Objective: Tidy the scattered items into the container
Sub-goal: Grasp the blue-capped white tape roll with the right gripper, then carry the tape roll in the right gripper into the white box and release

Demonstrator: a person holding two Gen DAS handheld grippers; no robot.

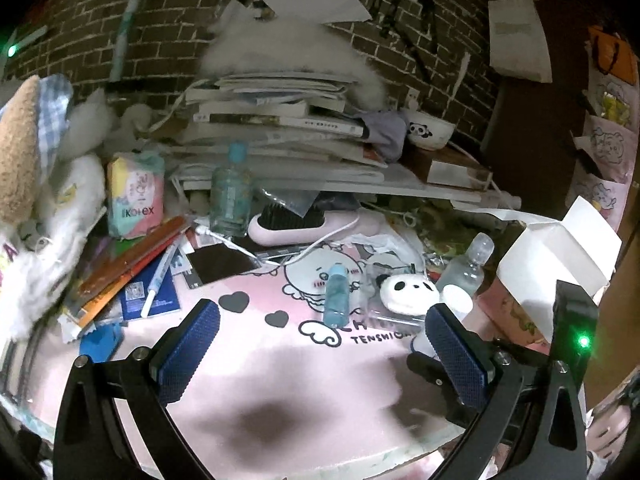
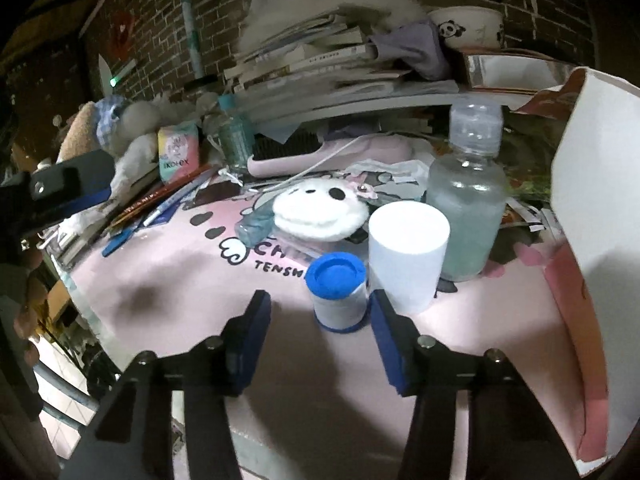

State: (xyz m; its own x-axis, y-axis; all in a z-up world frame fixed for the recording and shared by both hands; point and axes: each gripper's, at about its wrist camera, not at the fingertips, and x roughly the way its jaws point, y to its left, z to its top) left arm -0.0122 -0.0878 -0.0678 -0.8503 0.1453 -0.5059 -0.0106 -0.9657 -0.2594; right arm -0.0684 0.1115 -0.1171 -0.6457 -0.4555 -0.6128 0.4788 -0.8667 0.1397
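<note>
In the right wrist view, the right gripper [image 2: 320, 320] sits low in the centre of the frame with its 2 blue pads spread. A small white jar with a blue lid [image 2: 338, 292] stands upright at the tips; the right pad appears to be just beside it, though contact is hard to judge, and the left pad is clearly apart, so nothing is clamped. Just right of the jar stands a white cylinder [image 2: 406, 254], and behind that a frosted clear bottle [image 2: 466, 200]. A white panda pouch [image 2: 320, 214] lies at mid-frame on the pink desk mat [image 2: 180, 280]. The pink-and-white open box [image 2: 592, 240] fills the right edge. In the left wrist view, the left gripper [image 1: 320, 344] hangs released and empty over the mat, with a small blue bottle [image 1: 336, 296] lying beyond it.
</note>
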